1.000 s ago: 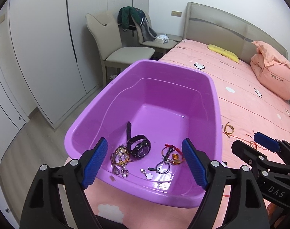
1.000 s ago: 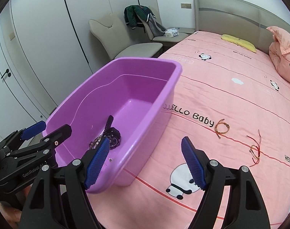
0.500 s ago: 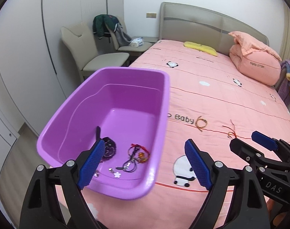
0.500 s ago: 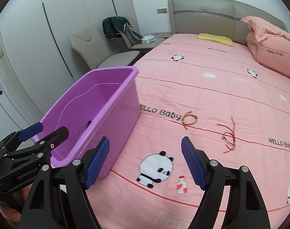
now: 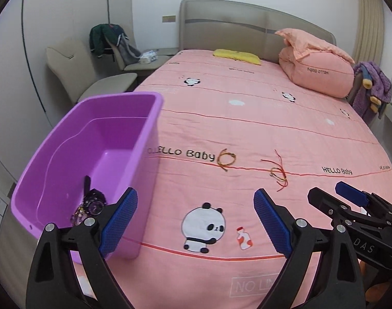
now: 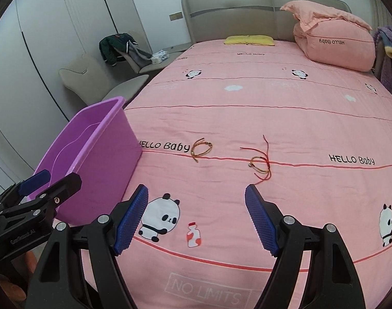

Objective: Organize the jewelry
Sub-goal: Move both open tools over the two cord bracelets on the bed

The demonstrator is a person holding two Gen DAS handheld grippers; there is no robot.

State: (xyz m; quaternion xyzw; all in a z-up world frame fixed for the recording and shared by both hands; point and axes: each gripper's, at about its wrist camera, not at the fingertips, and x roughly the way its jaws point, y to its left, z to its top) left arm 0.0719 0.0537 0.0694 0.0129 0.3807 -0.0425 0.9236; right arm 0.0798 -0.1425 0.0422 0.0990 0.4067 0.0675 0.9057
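Observation:
A purple plastic tub [image 5: 147, 134] [image 6: 103, 149] stands on the pink bed at the left. A black watch [image 5: 92, 202] and other jewelry lie in its near end. A brown cord bracelet [image 5: 226, 158] [image 6: 201, 148] lies on the bed right of the tub. A red string bracelet with a gold ring [image 5: 278, 172] [image 6: 260, 163] lies further right. My left gripper [image 5: 195, 221] is open and empty above the bed beside the tub. My right gripper [image 6: 196, 216] is open and empty, short of the two bracelets.
A folded pink quilt [image 5: 317, 69] and a yellow pillow [image 5: 237, 55] lie at the headboard. Beige chairs [image 5: 92, 77] with a green jacket stand left of the bed, by white wardrobes. A purple garment [image 5: 373, 87] hangs at the right.
Both grippers have swung right, from over the tub toward the open bed. The two bracelets now sit near the centre of both views. Both stay open.

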